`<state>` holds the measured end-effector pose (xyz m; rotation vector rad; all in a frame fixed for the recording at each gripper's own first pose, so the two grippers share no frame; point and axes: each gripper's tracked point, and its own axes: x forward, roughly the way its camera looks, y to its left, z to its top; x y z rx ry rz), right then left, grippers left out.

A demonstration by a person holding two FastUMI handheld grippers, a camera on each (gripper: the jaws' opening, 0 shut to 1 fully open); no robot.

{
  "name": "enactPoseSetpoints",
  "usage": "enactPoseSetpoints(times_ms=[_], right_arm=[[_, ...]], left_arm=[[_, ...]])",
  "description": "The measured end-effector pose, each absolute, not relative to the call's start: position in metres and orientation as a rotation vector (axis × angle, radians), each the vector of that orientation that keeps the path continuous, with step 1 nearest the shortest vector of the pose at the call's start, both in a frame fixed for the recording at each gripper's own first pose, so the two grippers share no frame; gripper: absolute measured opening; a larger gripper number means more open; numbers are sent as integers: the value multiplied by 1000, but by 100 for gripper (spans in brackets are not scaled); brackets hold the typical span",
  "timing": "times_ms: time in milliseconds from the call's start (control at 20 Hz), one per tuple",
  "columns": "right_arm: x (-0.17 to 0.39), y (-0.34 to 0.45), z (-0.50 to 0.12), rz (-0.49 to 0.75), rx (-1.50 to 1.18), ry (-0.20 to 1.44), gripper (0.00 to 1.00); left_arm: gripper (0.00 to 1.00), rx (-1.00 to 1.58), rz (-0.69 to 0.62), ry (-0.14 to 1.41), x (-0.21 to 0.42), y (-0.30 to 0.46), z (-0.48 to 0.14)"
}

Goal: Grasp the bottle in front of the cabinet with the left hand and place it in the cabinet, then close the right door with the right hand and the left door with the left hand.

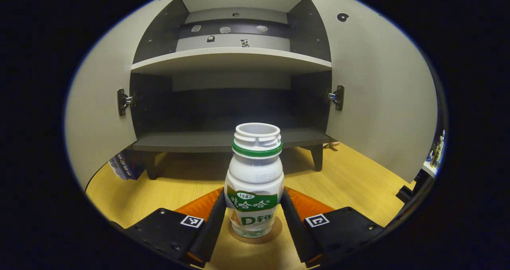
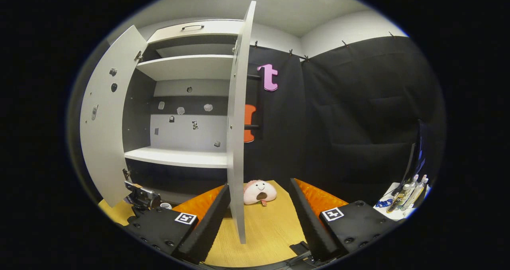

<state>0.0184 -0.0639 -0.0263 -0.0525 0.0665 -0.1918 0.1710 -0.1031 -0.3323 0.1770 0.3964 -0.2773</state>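
Note:
A white bottle (image 1: 255, 182) with a green neck ring and no cap stands upright on a round coaster on the wooden table, just in front of the cabinet. My left gripper (image 1: 253, 192) is shut on the bottle, one finger flat against each side of its label. Both cabinet doors stand wide: the left door (image 1: 99, 114) and the right door (image 1: 378, 94). The dark lower shelf (image 1: 223, 140) lies straight behind the bottle. My right gripper (image 2: 259, 184) is open and holds nothing. The right door (image 2: 238, 142) shows edge-on just ahead of it.
A pink and white plush toy (image 2: 259, 192) lies on the table (image 2: 267, 230) beyond the right door. A blue box (image 1: 123, 166) sits by the cabinet's left leg. Small bottles (image 2: 406, 192) and a monitor (image 2: 416, 154) stand on a side table at far right.

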Motion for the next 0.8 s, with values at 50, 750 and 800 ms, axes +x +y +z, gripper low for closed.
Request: enactPoseSetpoints(times_ms=[50, 750, 800], right_arm=[[18, -64, -24, -188, -46, 62, 98], [5, -56, -33, -134, -17, 65, 90], [2, -58, -34, -133, -12, 66, 90]], left_arm=[[77, 176, -279, 389, 170, -101, -323], [77, 114, -285, 334, 179, -73, -160], [78, 121, -288, 323, 184, -72, -146]])
